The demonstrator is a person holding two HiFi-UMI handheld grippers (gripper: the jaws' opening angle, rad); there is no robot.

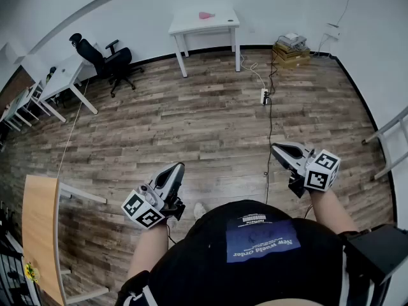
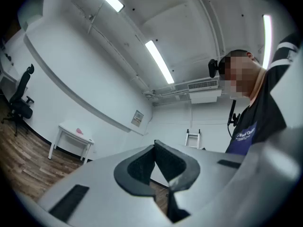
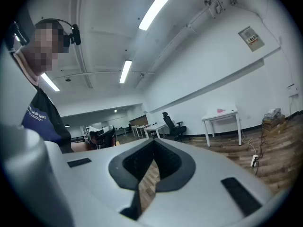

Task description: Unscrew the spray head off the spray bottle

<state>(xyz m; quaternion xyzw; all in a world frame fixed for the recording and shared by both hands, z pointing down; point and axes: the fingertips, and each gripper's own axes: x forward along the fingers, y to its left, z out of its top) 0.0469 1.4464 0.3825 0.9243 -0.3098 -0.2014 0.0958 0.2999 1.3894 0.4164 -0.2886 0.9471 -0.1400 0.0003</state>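
Note:
No spray bottle can be made out for certain. A small pink thing [image 1: 206,15] lies on the white table [image 1: 220,24] at the far wall; it is too small to tell what it is. The left gripper view shows the same pink thing [image 2: 79,130], and so does the right gripper view [image 3: 221,111]. My left gripper [image 1: 176,166] is held in the air in front of the person's body, shut and holding nothing. My right gripper [image 1: 275,148] hangs at the right, also shut and bare. In both gripper views the jaws meet at the tips [image 2: 155,144] [image 3: 153,141].
Wood floor stretches ahead to the white table. A black office chair [image 1: 105,59] and white desks [image 1: 60,81] stand at the left. A cable and power strip [image 1: 264,95] lie on the floor, with boxes [image 1: 290,50] in the far right corner. A wooden tabletop [image 1: 38,228] is near left.

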